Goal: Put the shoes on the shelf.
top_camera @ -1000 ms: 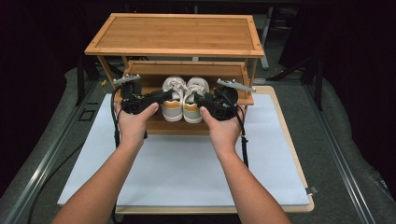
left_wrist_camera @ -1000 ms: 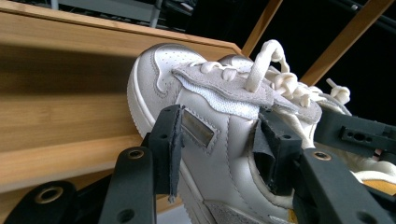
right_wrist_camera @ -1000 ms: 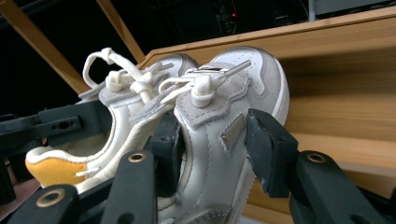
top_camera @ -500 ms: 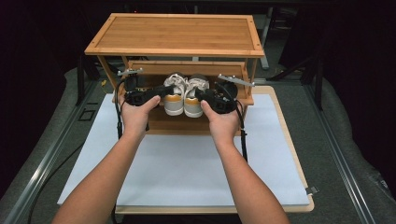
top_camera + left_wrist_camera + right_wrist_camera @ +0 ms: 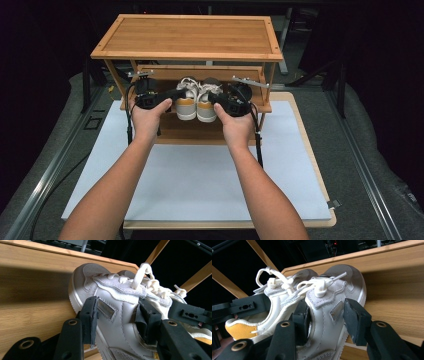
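Item: pair of white leather low-top sneakers with grey suede toe caps, white laces and mustard-yellow heel patches, left shoe (image 5: pixel 186 102) and right shoe (image 5: pixel 205 103), sitting side by side and touching on the middle shelf (image 5: pixel 260 107) of a bamboo slatted shoe rack (image 5: pixel 187 36), heels overhanging that shelf's front edge, toes pointing toward its back rail.

Handling, judged: light, padded and pliant at the collar, stiffer at the rubber sole; leather sides smooth, likely sliding under a weak pinch. Best taken across the quarter, below the lace eyelets, where wall and lining are giving the pads something to bite.

Left gripper (image 5: pixel 117 322): closing narrowly across the left shoe's side wall, one pad (image 5: pixel 91 317) pressing beside the small metal tag, the other (image 5: pixel 147 322) tucked inside by the tongue.

Right gripper (image 5: pixel 327 320): gripping the right shoe likewise, outer pad (image 5: pixel 357 320) lying on the leather wall, inner one sitting in the opening.

Rack standing at the far edge of a white-topped table (image 5: pixel 200 185).
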### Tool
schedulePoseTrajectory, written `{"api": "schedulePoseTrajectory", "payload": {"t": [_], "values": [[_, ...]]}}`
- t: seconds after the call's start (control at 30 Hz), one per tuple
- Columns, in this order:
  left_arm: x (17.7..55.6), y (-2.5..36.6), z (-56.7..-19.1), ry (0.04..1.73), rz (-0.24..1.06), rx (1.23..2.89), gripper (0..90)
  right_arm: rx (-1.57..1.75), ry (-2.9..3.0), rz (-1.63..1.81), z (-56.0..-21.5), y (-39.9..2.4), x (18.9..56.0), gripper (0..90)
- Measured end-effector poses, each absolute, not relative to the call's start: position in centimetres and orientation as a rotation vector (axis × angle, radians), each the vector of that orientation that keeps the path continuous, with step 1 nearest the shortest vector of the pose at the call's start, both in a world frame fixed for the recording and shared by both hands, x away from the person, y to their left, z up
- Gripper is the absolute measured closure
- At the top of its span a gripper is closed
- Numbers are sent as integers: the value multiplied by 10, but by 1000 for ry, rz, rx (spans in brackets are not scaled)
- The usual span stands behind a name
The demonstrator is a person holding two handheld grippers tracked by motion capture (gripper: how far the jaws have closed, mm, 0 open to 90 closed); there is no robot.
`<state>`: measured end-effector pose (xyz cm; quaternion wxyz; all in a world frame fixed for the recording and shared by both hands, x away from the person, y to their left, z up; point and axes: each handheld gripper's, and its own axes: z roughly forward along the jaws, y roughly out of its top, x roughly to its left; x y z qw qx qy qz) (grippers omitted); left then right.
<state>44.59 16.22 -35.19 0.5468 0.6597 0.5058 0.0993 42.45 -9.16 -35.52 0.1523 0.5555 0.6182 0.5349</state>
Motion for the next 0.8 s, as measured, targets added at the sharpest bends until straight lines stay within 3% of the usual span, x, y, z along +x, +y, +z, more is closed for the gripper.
{"api": "schedulePoseTrajectory", "payload": {"t": [0.8], "values": [[461,162,-360,1239,168,1517,521,1635,1784,1543,-359,-98,440,538]]}}
